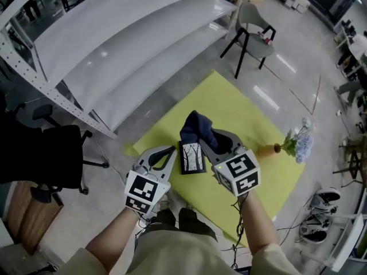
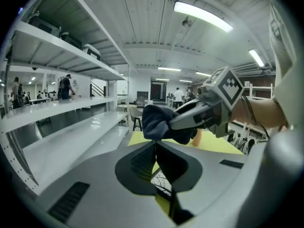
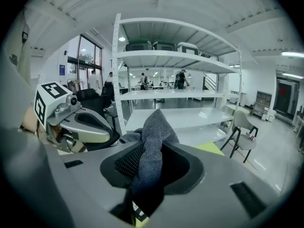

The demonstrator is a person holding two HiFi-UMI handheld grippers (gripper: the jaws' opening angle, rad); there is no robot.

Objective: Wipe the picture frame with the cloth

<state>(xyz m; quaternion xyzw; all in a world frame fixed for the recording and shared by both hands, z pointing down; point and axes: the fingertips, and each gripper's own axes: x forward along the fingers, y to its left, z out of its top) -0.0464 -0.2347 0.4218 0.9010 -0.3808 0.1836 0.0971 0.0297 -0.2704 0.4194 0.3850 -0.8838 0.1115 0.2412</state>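
Right gripper view shows fingers (image 3: 128,161) pinching nubby grey cloth (image 3: 154,137).

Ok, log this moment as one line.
left gripper: shut on picture frame | right gripper: shut on cloth | cloth at picture frame's top edge | above yellow mat

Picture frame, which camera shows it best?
Head view: the picture frame shows its whole printed front. The left gripper view catches only a sliver between its shut jaws; in the right gripper view the cloth mostly hides it.
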